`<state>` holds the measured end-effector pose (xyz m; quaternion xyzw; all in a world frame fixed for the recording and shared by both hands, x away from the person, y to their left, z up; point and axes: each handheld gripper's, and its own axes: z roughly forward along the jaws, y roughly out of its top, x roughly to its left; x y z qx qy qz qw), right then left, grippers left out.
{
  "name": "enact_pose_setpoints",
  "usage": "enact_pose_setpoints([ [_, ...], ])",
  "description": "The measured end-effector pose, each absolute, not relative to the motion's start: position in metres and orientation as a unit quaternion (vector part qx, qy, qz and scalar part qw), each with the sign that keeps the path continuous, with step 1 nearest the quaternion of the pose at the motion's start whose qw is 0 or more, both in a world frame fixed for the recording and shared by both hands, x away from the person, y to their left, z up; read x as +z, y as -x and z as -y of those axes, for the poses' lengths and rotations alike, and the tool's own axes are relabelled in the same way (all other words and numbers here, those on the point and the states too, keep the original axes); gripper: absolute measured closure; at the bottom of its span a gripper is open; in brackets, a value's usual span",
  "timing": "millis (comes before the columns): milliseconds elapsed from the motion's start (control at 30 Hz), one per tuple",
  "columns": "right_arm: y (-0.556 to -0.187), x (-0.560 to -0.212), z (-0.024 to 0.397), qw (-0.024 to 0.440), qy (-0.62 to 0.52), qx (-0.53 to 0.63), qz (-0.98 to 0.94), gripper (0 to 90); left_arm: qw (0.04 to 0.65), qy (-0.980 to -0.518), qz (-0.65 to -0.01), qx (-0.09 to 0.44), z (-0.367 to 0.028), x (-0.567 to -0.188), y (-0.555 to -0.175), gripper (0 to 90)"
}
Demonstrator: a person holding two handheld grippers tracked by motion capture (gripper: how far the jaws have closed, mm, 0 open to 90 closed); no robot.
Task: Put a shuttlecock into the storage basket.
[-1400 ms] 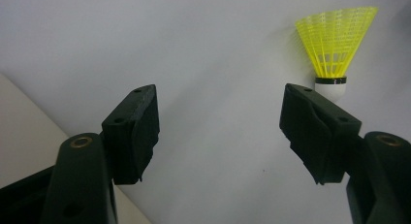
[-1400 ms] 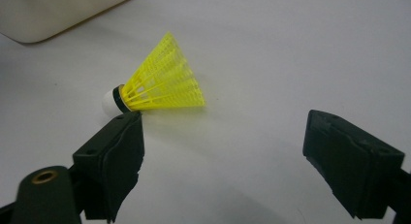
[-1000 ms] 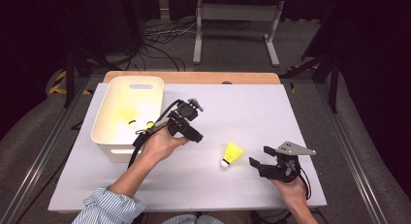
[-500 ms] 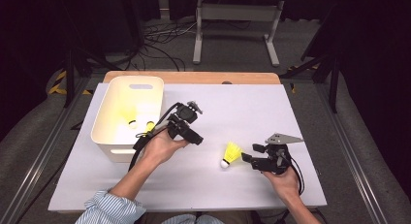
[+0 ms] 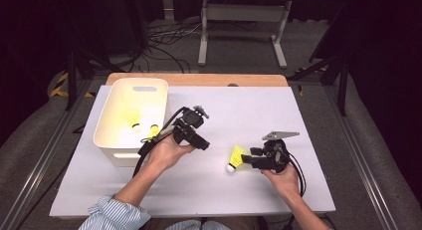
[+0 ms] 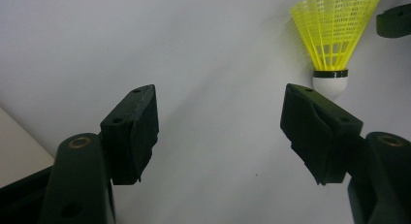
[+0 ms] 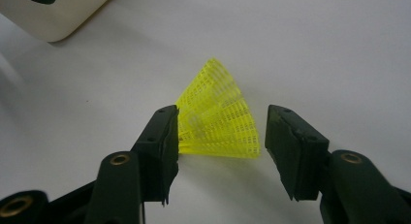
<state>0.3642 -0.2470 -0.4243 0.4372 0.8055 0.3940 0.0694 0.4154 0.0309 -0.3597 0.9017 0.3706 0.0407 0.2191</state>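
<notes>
Right gripper jaws, just closing round the light, crushable shuttlecock skirt, not yet clamped; left gripper held wide, empty.

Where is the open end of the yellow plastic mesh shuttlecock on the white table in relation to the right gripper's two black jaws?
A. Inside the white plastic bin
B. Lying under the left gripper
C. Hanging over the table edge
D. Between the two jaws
D: in the right gripper view the yellow plastic mesh shuttlecock lies on the white table with its open skirt end between the jaws of the right gripper, which have just been closing.
</notes>
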Motion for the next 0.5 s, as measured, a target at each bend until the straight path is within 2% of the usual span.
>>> enact_pose_setpoints([
  [367,-0.3726,-0.4291,0.2399,0.042,-0.433,0.38,-0.816,57.3,0.216,-0.903,-0.371,0.034,-0.0295,-0.3613,-0.416,30.5],
  [500,-0.3749,-0.4295,0.2409,0.038,-0.437,0.381,-0.814,65.5,0.214,-0.903,-0.37,0.034,-0.0293,-0.3617,-0.4158,30.5],
])
